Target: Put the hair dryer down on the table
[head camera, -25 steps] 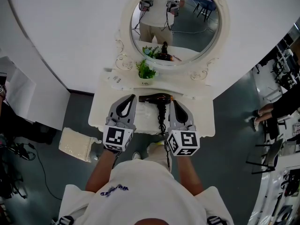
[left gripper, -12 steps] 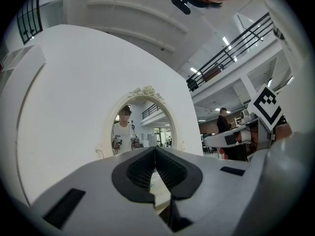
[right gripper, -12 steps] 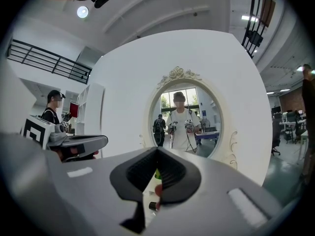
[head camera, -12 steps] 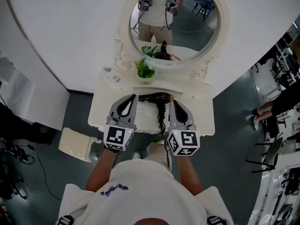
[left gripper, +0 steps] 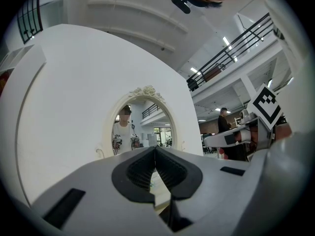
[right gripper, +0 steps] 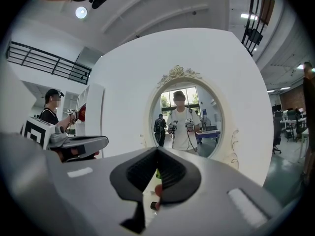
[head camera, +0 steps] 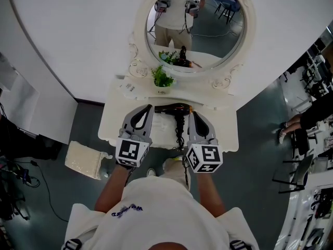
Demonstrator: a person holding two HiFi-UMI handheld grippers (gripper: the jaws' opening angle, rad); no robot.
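The hair dryer [head camera: 170, 108] is black with a copper-coloured end. It lies on the white dressing table [head camera: 113, 120] just below the mirror, and its dark cord [head camera: 179, 132] runs toward the table's near edge. My left gripper [head camera: 148, 108] [left gripper: 155, 150] hovers just left of the dryer with its jaws shut and empty. My right gripper [head camera: 190, 113] [right gripper: 157, 150] is just right of the cord, also shut and holding nothing. Both point toward the mirror. Neither touches the dryer.
An oval mirror [head camera: 195, 20] with an ornate white frame stands at the back of the table. A small green plant [head camera: 162, 78] sits in front of it. A pale cushion [head camera: 86, 160] lies on the floor at the left. People stand at the far right [head camera: 307, 121].
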